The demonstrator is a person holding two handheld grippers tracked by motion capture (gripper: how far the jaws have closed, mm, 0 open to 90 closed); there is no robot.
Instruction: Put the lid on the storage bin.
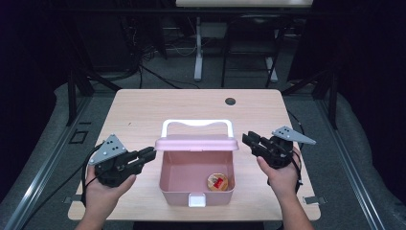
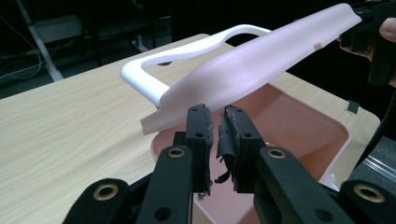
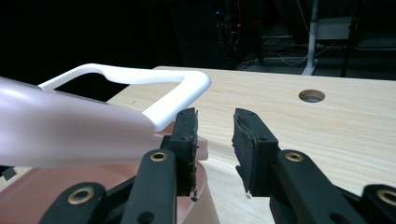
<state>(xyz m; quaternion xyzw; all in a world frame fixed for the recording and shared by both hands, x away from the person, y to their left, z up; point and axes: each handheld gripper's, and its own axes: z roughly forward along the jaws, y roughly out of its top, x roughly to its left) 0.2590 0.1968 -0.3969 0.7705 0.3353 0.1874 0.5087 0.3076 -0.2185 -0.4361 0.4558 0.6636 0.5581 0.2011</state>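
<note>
High view: pink plastic box (image 1: pixel 196 175), lid (image 1: pixel 196 143) raised; left hand-held gripper (image 1: pixel 149 154) nearly clenched, right hand-held gripper (image 1: pixel 248 139) released, flanking it; closing the lid probably follows.

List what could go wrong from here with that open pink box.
1. The lid stands raised with neither gripper holding it; the left gripper and right gripper sit just beside its ends, so a nudge could drop it shut.
2. The left fingers are nearly closed by the box rim and could snag it.
3. The round item inside could get trapped.
</note>
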